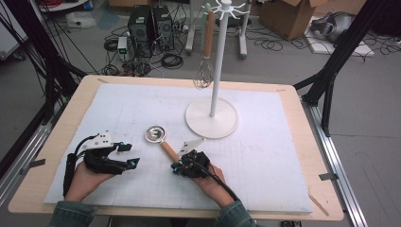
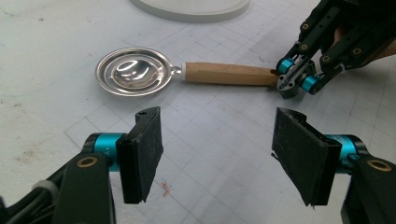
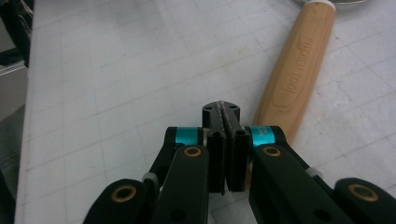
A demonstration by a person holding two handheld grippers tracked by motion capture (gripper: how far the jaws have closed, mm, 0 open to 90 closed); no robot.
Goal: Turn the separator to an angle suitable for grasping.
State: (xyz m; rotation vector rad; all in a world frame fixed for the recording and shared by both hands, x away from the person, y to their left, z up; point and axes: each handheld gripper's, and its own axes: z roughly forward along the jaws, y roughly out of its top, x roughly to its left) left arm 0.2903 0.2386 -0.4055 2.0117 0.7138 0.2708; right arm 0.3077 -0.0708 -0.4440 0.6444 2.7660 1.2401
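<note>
- Item: metal strainer spoon (image 1: 161, 140) with wooden handle (image 2: 229, 73), lying flat on the white mat (image 1: 265, 156), just at 7 o'clock of the white stand's base (image 1: 211, 118).
- Long axis: in the high view it runs from the bowl (image 1: 154, 134) at 10 o'clock down to the handle end at 4 o'clock; bowl faces up and points away from my right hand.
- My right gripper (image 1: 181, 164): jaws clenched together with nothing between them, tip set against the mat right at the handle's free end, slightly to its side in the right gripper view (image 3: 224, 116).
- My left gripper (image 1: 126, 155): jaws released and standing apart, hovering over the mat at 8 o'clock of the bowl, well short of it; nothing between the pads (image 2: 142, 156).
- Step in hand, as I judge it: lining up on the handle end, perhaps to nudge or lift it.
- Next move calls for: spreading my right jaws to straddle the handle, or steadying the bowl with my left.
- Also present: whisk (image 1: 204, 71) hanging on the stand, at 12 o'clock.
</note>
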